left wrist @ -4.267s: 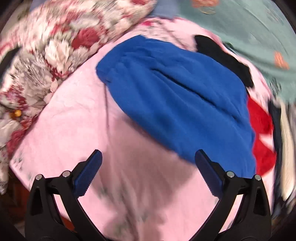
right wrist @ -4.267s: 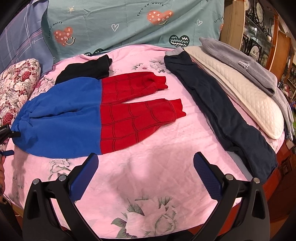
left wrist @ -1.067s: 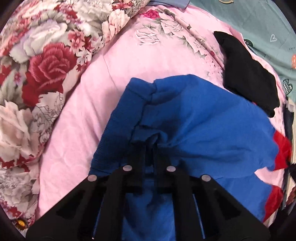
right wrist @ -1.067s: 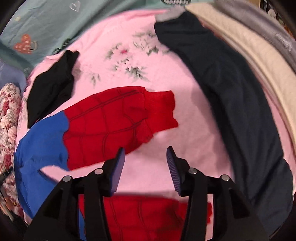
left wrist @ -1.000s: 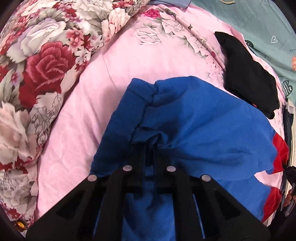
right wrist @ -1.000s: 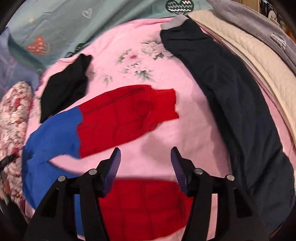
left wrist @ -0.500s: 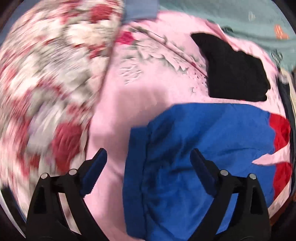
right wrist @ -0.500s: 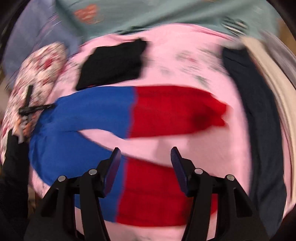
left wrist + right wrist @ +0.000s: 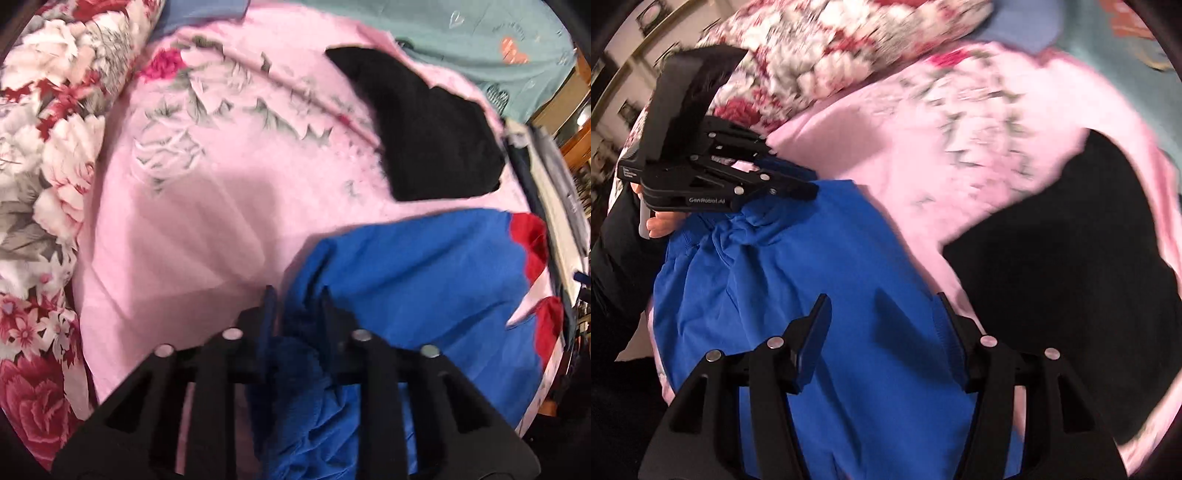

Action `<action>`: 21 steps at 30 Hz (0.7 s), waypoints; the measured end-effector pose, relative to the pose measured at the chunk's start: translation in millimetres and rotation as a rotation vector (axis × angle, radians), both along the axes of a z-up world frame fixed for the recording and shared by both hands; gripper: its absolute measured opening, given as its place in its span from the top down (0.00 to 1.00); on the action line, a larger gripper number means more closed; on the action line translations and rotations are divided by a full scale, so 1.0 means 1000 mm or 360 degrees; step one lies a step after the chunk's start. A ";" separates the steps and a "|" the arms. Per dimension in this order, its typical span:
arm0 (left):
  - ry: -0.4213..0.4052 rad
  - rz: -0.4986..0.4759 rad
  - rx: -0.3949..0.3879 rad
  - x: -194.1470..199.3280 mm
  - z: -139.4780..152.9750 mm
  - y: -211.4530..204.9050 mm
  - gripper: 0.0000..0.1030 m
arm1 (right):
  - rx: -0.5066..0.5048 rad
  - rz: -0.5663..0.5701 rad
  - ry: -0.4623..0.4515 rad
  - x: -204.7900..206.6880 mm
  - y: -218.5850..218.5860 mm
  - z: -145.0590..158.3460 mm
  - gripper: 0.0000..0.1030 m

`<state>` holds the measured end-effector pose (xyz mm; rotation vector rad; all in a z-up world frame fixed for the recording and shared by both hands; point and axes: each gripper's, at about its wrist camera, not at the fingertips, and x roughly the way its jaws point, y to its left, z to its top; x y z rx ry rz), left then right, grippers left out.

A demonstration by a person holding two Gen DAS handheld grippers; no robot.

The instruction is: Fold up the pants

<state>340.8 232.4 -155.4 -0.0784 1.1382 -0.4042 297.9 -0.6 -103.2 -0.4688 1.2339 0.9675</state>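
Blue pants with red lower legs lie on a pink floral bedsheet. My left gripper is at their waistband edge. Its jaws are closing and bunched blue fabric is pinched between them. The right wrist view shows the same left gripper clamped on the gathered waistband of the pants, with a person's hand behind it. My right gripper hovers over the blue upper part, pointing steeply down, jaws about half apart and nothing gripped.
A folded black garment lies just beyond the pants, also black garment at right. A rose-patterned pillow borders the left side. Teal bedding runs along the back. More stacked clothes sit at the far right.
My left gripper let go of the pants, opened wide, shifted to the waistband edge and closed on it. My right gripper swept from the red legs over to the blue upper part, rolling as it went.
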 end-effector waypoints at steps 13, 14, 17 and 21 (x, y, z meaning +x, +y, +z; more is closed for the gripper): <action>-0.0035 0.0003 -0.0056 0.001 0.004 0.009 0.78 | 0.0018 0.0051 0.0028 -0.008 -0.067 -0.010 0.91; -0.0008 0.0013 -0.0079 0.004 0.002 0.013 0.69 | 0.0015 0.0042 0.0009 -0.010 -0.077 -0.010 0.91; 0.0024 0.0041 -0.0106 0.008 -0.006 0.022 0.58 | -0.0026 0.0006 -0.0023 -0.015 -0.091 -0.012 0.91; 0.0014 0.0014 -0.0113 0.007 -0.006 0.021 0.49 | -0.0064 -0.0013 -0.0040 -0.026 -0.115 -0.018 0.91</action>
